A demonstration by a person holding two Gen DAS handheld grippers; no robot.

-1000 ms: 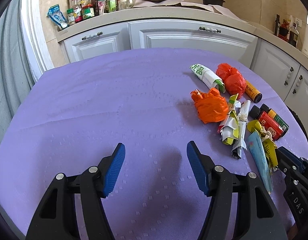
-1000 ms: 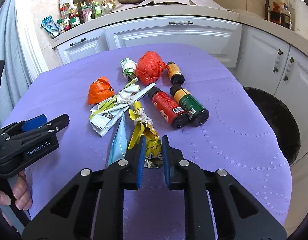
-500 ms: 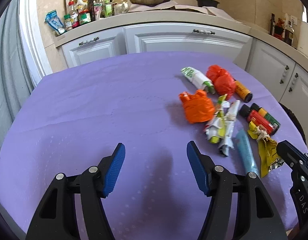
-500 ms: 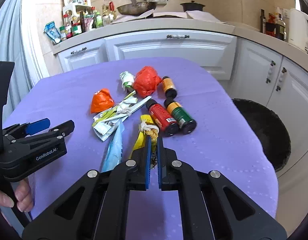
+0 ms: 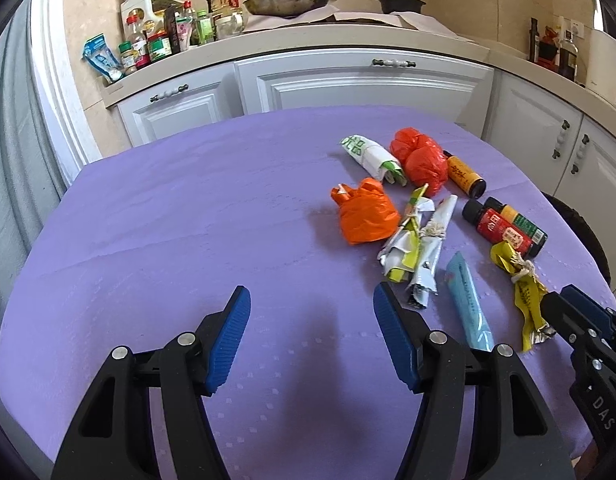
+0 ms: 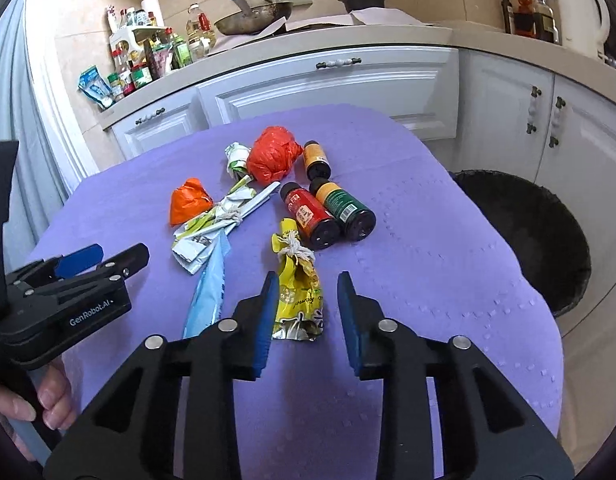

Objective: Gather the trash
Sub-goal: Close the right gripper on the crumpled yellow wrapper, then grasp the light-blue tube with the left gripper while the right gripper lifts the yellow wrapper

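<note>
A purple cloth [image 6: 408, 260] covers the table and carries the trash. My right gripper [image 6: 306, 284] hovers over a knotted yellow wrapper [image 6: 298, 284]; its jaws are opening, the wrapper lies flat between them and the pads stand off it. A light-blue tube [image 6: 208, 292] lies just left of it. Beyond are a red bottle [image 6: 310, 216], a green bottle [image 6: 344, 208], an orange bag [image 6: 188, 204] and a red bag [image 6: 272, 154]. My left gripper [image 5: 312, 292] is open over bare cloth, left of the pile, with nothing between its fingers. The yellow wrapper [image 5: 520, 284] shows at the right gripper's tip [image 5: 560, 298].
A black trash bin [image 6: 548, 240] stands on the floor right of the table. Knotted silver-green wrappers [image 6: 216, 224], a white-green packet [image 5: 368, 152] and a small amber bottle [image 6: 316, 158] also lie in the pile. White cabinets [image 5: 348, 88] and a cluttered counter run behind. A hand [image 6: 44, 400] holds the left gripper.
The right gripper's jaws, pressed together on the yellow wrapper half a second ago, have parted, and the wrapper lies loose on the cloth. The left gripper stays open.
</note>
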